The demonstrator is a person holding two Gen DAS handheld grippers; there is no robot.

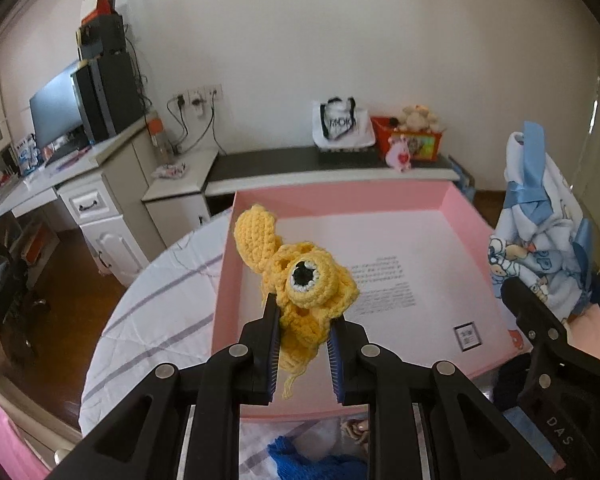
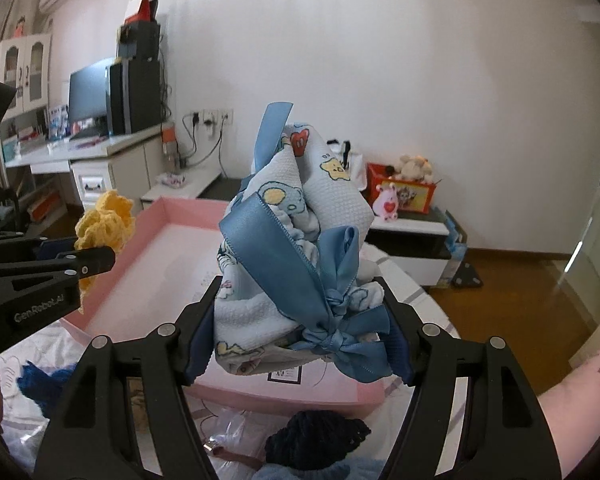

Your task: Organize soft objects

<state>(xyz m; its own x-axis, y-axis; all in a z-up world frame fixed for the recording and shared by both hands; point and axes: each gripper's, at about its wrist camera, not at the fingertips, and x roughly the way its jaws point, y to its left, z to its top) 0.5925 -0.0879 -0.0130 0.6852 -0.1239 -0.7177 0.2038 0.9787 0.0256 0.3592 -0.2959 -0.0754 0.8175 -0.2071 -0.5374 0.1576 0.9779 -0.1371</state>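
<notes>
Pink box [image 1: 452,208] seen empty; nothing yet stowed. Yellow crochet toy [image 1: 300,280] is pinched tight by left gripper [image 1: 302,320] over box's 9 o'clock side. Blue-ribboned cloth bundle [image 2: 300,240] is clamped in wider-set right gripper [image 2: 300,344] at 3 o'clock. Blue knits [image 2: 316,436] left on table.

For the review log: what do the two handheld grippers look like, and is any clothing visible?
Both are black plastic with triangular cut-outs, silver pivot bolts and ribbed blue pads. The left gripper reads "GenRobot.AI" on its side; the right gripper shows "DAS". A pale pink patterned sleeve shows at right.
</notes>
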